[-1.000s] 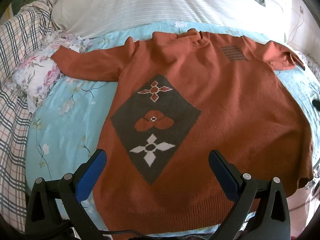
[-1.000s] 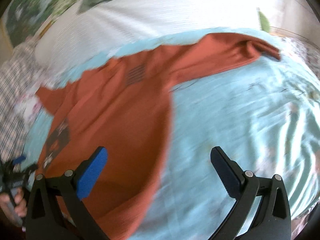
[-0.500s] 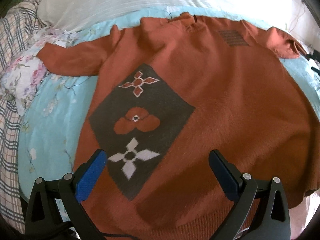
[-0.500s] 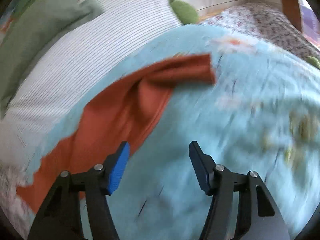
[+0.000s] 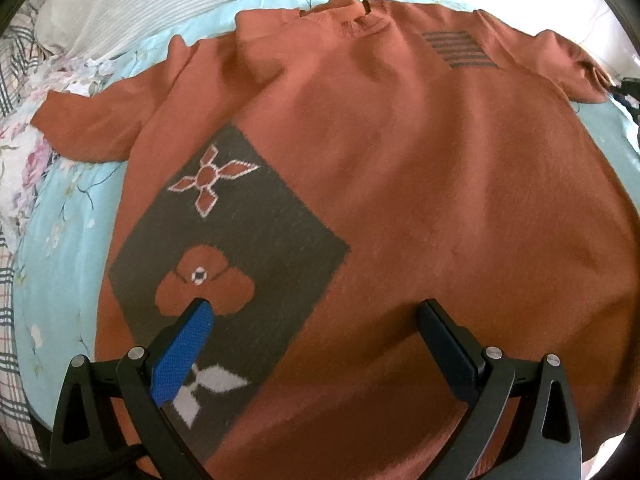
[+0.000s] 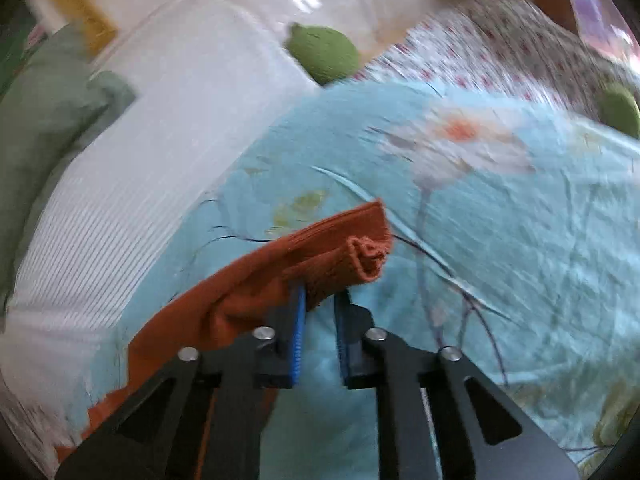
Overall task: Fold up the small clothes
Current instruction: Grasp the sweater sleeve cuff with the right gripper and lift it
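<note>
A rust-orange sweater with a dark diamond panel of flower motifs lies face up, spread flat on a light blue floral bedsheet. My left gripper is open and empty, low over the sweater's lower front. In the right wrist view my right gripper has its jaws nearly closed around the ribbed cuff end of the sweater's sleeve. The cuff sticks out beyond the fingertips and rests on the sheet.
A white striped pillow lies along the head of the bed, with green fabric beyond it. A floral cloth and a plaid blanket lie at the left. A dotted quilt lies at the far right.
My left gripper moved forward and lower over the sweater. My right gripper swung to the sleeve end and narrowed from wide open to nearly closed around the cuff.
</note>
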